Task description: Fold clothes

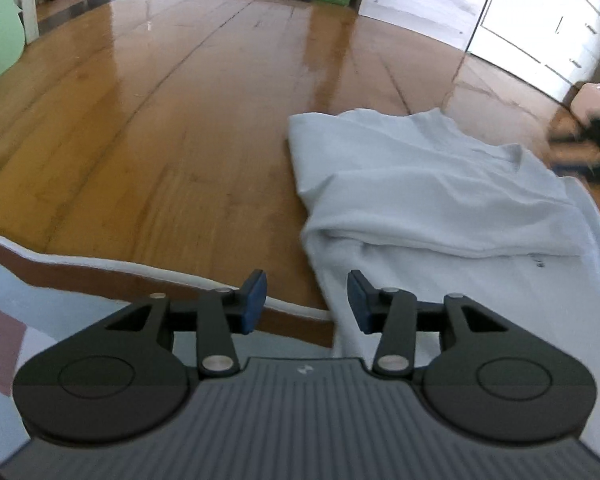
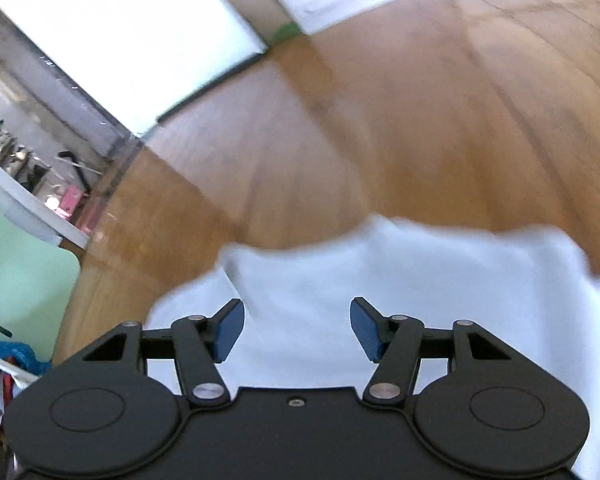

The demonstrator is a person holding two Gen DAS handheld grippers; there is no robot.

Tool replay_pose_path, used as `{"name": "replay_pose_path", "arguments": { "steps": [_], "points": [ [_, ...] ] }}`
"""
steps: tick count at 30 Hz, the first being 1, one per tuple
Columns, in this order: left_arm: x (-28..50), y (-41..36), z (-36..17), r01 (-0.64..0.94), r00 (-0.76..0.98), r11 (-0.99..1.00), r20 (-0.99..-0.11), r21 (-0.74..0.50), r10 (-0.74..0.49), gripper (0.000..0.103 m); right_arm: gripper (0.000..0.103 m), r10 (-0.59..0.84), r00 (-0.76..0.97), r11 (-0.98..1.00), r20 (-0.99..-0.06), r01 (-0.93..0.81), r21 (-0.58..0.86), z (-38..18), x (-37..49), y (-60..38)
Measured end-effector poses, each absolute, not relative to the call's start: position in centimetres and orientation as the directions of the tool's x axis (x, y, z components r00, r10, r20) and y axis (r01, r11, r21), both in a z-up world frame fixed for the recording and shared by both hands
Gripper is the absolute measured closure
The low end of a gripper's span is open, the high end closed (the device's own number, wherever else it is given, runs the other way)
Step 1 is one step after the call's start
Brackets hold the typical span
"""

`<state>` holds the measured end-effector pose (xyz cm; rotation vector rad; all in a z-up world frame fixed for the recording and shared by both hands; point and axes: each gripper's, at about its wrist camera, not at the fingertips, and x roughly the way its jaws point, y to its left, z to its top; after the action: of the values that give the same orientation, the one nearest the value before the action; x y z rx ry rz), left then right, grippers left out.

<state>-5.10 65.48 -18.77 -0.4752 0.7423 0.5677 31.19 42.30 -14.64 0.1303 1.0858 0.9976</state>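
Observation:
A white garment (image 1: 440, 196) lies partly folded on the wooden floor (image 1: 160, 120), one layer turned over another. My left gripper (image 1: 307, 300) hovers open above the garment's near left edge, with nothing between its blue pads. In the right wrist view the same white garment (image 2: 400, 280) fills the lower half, blurred by motion. My right gripper (image 2: 297, 330) is open over the cloth and holds nothing.
A person's hand and the other gripper (image 1: 592, 136) show at the far right of the left wrist view. White cabinets (image 1: 540, 20) stand at the back right. A green panel (image 2: 20, 272) and clutter (image 2: 8, 360) sit left in the right wrist view.

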Motion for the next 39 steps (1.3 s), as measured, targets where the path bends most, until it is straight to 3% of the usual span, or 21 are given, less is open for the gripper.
{"name": "replay_pose_path", "arguments": {
  "steps": [2, 4, 8, 12, 17, 19, 22, 24, 26, 27, 28, 29, 31, 33, 39],
  "points": [
    [-4.8, 65.1, -18.9, -0.614, 0.603, 0.76, -0.747, -0.211, 0.28, 0.057, 0.039, 0.69, 0.121, 0.623, -0.714, -0.601, 0.5, -14.8, 29.5, 38.4],
    [-4.2, 64.4, -19.4, -0.598, 0.571, 0.778, -0.783, -0.19, 0.247, 0.046, 0.039, 0.645, 0.131, 0.666, -0.753, -0.58, 0.469, -14.6, 28.1, 33.7],
    [-4.3, 61.8, -19.4, -0.559, 0.517, 0.825, -0.814, -0.086, 0.266, 0.045, 0.039, 0.573, 0.163, 0.699, -0.803, -0.608, 0.375, -13.5, 23.7, 26.8],
    [-6.2, 60.9, -19.1, -0.566, 0.531, 0.808, -0.823, -0.164, 0.204, 0.036, 0.039, 0.508, 0.166, 0.715, -0.845, -0.628, 0.307, -13.5, 19.5, 21.3],
    [-8.6, 59.8, -18.8, -0.572, 0.549, 0.778, -0.826, -0.26, 0.127, 0.034, 0.039, 0.488, 0.182, 0.729, -0.854, -0.624, 0.283, -14.7, 15.1, 16.9],
    [-9.6, 59.3, -18.7, -0.574, 0.556, 0.763, -0.826, -0.298, 0.096, 0.017, 0.039, 0.491, 0.189, 0.736, -0.851, -0.613, 0.289, -15.8, 13.7, 15.8],
    [-10.1, 58.9, -19.4, -0.604, 0.552, 0.723, -0.83, -0.335, 0.077, 0.015, 0.039, 0.497, 0.241, 0.749, -0.833, -0.605, 0.272, -16.7, 11.8, 15.2],
    [-10.1, 57.9, -19.5, -0.604, 0.553, 0.743, -0.823, -0.289, 0.13, 0.015, 0.037, 0.5, 0.285, 0.759, -0.818, -0.598, 0.256, -17.0, 10.9, 15.1],
    [-9.7, 56.6, -19.4, -0.614, 0.511, 0.774, -0.825, -0.155, 0.24, 0.025, 0.035, 0.507, 0.321, 0.765, -0.8, -0.595, 0.247, -17.0, 10.4, 15.5],
    [-9.4, 56.0, -19.4, -0.598, 0.506, 0.794, -0.818, -0.104, 0.274, 0.035, 0.033, 0.506, 0.331, 0.768, -0.796, -0.594, 0.241, -17.0, 10.3, 15.8],
    [-9.1, 55.5, -19.5, -0.567, 0.518, 0.818, -0.814, -0.096, 0.264, 0.054, 0.032, 0.502, 0.339, 0.768, -0.796, -0.598, 0.229, -17.0, 10.1, 15.9],
    [-8.9, 55.0, -19.6, -0.549, 0.52, 0.833, -0.81, -0.073, 0.272, 0.056, 0.031, 0.497, 0.346, 0.767, -0.796, -0.603, 0.217, -17.1, 10.0, 16.0],
    [-8.4, 53.9, -19.8, -0.529, 0.51, 0.849, -0.8, -0.001, 0.316, 0.079, 0.029, 0.48, 0.354, 0.755, -0.803, -0.633, 0.172, -17.1, 9.6, 16.6],
    [-7.9, 52.8, -19.8, -0.501, 0.504, 0.863, -0.79, 0.063, 0.351, 0.095, 0.025, 0.469, 0.357, 0.73, -0.808, -0.671, 0.127, -17.1, 9.0, 17.0],
    [-8.5, 53.1, -19.6, -0.531, 0.465, 0.844, -0.808, 0.072, 0.362, 0.096, 0.017, 0.483, 0.36, 0.67, -0.798, -0.738, 0.073, -17.6, 8.1, 16.9]
  ]
}}
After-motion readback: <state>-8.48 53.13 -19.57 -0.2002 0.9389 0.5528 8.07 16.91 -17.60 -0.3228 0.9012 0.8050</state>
